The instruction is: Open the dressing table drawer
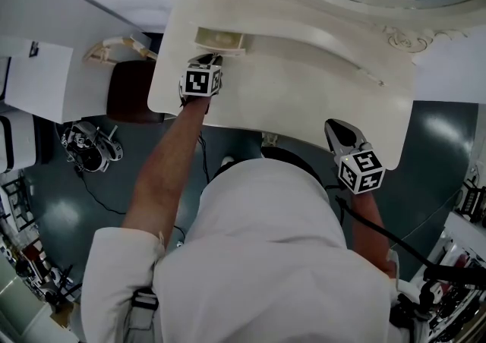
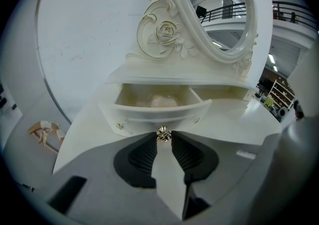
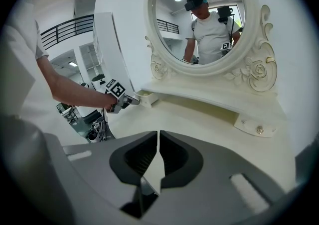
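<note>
the left claw (image 2: 163, 137) is pinched narrow on the knob (image 2: 163, 133) of the drawer (image 2: 154, 113), part open at its 12 o'clock; the pull likely runs straight back toward 6. the right claw (image 3: 158, 139), closed and empty, hangs well apart.

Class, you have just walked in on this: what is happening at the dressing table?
A person stands at a white dressing table with a gripper in each hand. The left gripper is shut on the small metal knob of the left drawer, which stands part way out with something pale inside. The right gripper hangs at the table's front edge, jaws together and empty. The right drawer is shut.
</note>
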The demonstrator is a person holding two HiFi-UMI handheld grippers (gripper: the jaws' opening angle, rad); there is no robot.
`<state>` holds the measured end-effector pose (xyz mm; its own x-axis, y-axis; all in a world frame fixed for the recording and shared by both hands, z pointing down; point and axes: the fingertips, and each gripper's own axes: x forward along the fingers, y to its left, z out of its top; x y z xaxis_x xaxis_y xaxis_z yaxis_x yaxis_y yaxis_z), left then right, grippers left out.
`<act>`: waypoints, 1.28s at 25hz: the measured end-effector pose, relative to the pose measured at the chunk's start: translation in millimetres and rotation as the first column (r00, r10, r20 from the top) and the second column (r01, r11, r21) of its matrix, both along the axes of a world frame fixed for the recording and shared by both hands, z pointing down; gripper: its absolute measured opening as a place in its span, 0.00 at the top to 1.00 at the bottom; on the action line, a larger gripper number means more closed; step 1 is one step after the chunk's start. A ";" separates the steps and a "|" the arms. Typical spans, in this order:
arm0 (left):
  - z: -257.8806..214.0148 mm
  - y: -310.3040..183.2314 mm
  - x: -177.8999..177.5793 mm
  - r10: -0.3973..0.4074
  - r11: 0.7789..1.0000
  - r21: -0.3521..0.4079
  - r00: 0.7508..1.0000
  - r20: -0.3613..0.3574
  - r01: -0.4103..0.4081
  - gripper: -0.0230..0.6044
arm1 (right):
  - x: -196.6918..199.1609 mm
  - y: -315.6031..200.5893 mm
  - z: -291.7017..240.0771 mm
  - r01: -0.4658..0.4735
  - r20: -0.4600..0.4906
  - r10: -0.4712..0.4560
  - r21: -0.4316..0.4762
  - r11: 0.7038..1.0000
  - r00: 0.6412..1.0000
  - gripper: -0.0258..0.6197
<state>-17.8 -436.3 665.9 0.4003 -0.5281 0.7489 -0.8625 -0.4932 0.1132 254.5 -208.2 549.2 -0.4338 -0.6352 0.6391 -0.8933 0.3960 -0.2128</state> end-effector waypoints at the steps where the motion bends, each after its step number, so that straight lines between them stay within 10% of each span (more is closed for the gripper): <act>1: -0.1 0.9 -0.6 0.000 1.000 0.003 1.000 0.000 0.000 0.81 | -0.9 1.7 -0.8 -0.002 -0.002 0.002 0.002 1.000 1.000 0.93; 19: -21.5 43.5 -30.8 0.064 0.997 0.035 0.996 -0.056 -0.062 0.72 | -48.8 33.5 -10.4 -0.020 -0.016 0.021 0.037 0.999 1.000 0.93; 32: -52.8 145.2 -81.7 0.147 0.988 0.063 0.979 -0.140 -0.140 0.88 | -121.2 90.5 -11.9 -0.042 -0.015 0.043 0.073 0.996 0.999 0.95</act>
